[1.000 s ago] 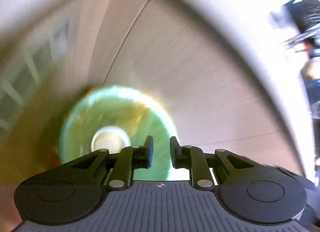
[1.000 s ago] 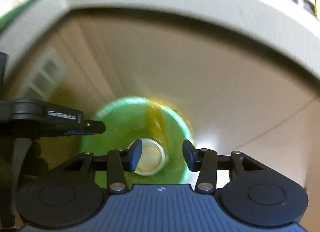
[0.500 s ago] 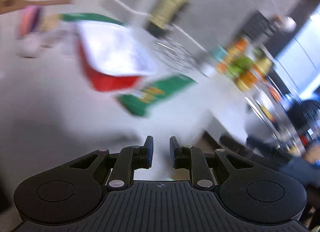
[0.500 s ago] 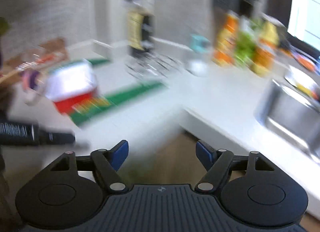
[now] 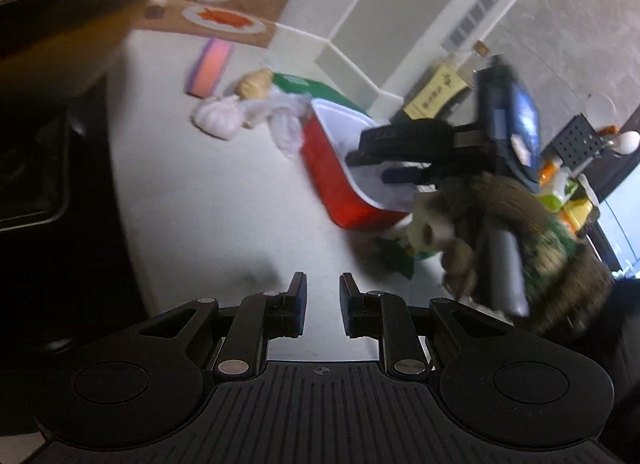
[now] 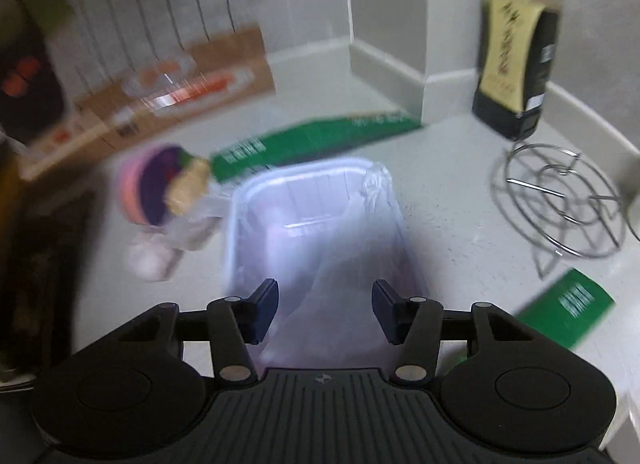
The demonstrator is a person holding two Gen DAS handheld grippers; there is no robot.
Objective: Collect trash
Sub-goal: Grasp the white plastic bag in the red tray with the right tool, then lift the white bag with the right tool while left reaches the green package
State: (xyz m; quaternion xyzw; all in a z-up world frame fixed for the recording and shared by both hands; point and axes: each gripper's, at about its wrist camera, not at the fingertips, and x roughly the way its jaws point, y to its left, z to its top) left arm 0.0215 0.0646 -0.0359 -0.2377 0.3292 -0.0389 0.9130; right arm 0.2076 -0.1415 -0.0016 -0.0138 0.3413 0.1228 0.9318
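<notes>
My left gripper (image 5: 323, 296) hangs over the white countertop (image 5: 208, 203), its jaws a narrow gap apart with nothing between them. Ahead to the right lies a red tray (image 5: 340, 199) with a white inside. My right gripper (image 5: 372, 159), held by a gloved hand (image 5: 520, 232), hovers over that tray. In the right wrist view the right gripper (image 6: 325, 300) is above the tray (image 6: 240, 223), its jaws closing, with clear plastic film (image 6: 360, 232) lying in the tray below them. Green wrappers (image 6: 312, 143) (image 6: 564, 304) lie behind and to the right of the tray.
A crumpled plastic bag (image 5: 280, 115), a pink sponge (image 5: 212, 63) and a cardboard box (image 6: 160, 91) sit at the back left. A dark bottle (image 6: 516, 59) and a wire trivet (image 6: 560, 203) stand at the right. A dark stovetop (image 5: 40, 183) borders the counter's left edge.
Both grippers have lifted out of a beige bin with a green object at its bottom and now face the countertop. The right jaws widened, then narrowed.
</notes>
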